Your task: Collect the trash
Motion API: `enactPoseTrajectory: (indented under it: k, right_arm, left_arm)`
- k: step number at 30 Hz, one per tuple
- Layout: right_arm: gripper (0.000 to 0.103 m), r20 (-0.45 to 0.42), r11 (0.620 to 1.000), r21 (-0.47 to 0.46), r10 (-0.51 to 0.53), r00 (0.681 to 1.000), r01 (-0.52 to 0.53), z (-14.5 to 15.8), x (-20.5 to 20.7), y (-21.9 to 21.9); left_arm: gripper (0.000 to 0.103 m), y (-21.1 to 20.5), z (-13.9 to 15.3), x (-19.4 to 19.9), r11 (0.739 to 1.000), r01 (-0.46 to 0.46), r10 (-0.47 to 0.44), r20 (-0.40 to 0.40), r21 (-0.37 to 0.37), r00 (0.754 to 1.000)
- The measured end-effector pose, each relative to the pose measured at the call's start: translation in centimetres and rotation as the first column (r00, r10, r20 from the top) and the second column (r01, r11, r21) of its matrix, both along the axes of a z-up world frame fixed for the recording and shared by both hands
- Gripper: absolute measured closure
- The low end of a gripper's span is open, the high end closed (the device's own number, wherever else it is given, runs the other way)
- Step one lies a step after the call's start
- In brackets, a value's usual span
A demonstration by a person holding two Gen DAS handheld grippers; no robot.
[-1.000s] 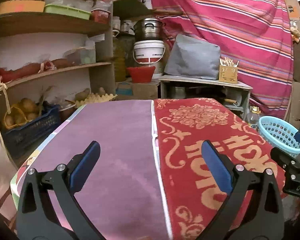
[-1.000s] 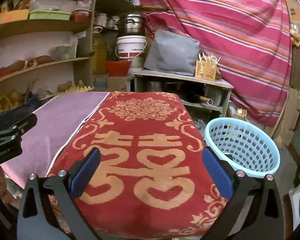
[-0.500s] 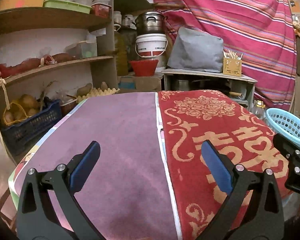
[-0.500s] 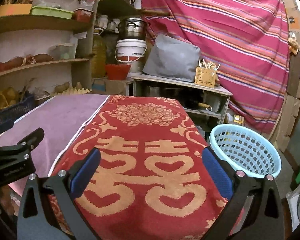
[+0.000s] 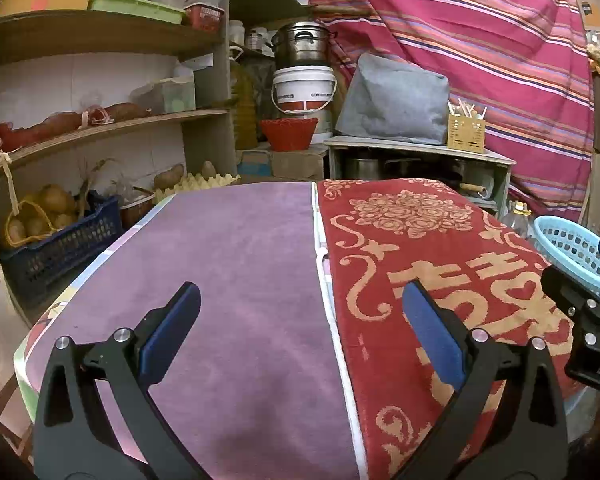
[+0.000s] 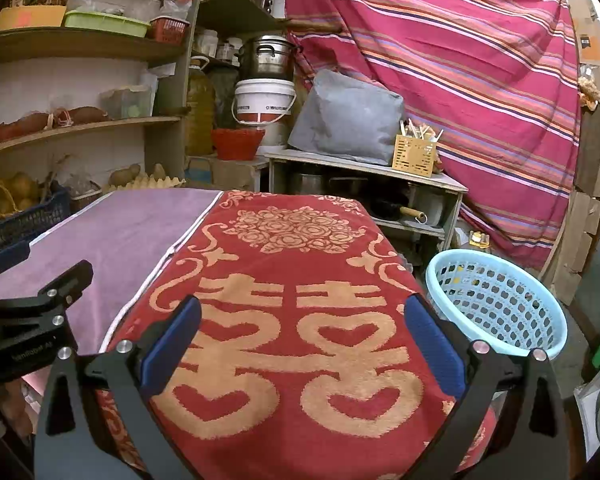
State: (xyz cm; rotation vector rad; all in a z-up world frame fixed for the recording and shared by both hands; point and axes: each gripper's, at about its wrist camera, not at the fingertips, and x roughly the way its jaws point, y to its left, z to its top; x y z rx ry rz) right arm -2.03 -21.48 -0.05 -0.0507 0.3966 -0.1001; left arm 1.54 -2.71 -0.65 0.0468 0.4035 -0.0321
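Both tongs hover with jaws spread wide, gripping nothing: the left tongs (image 5: 300, 308) above the purple cloth (image 5: 236, 264), the right tongs (image 6: 302, 312) above the red patterned cloth (image 6: 296, 320). No trash shows on the bench (image 5: 52, 312). A light blue basket (image 6: 496, 304) sits just beside the bench's right edge, lower down. Cluttered shelves (image 5: 100, 124) stand past the left edge.

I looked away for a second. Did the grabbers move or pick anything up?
Only a little. Both cameras tipped slightly: the shelves, pot and table slid lower in view, and the table looks a bit farther off. Nothing was grabbed or let go. The left gripper and right gripper stay open and empty above the purple cloth and red cloth. The blue basket hasn't moved.
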Motion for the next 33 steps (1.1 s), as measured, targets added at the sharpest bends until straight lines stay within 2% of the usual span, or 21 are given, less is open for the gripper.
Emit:
enactPoseTrajectory:
  k: [33]
  right_arm:
    - [0.004, 0.003, 1.0, 0.002, -0.001, 1.0, 0.001, 0.19, 0.13, -0.02]
  left_arm:
    - [0.005, -0.05, -0.01, -0.21, 1.0, -0.006, 0.006, 0.004, 0.004, 1.0]
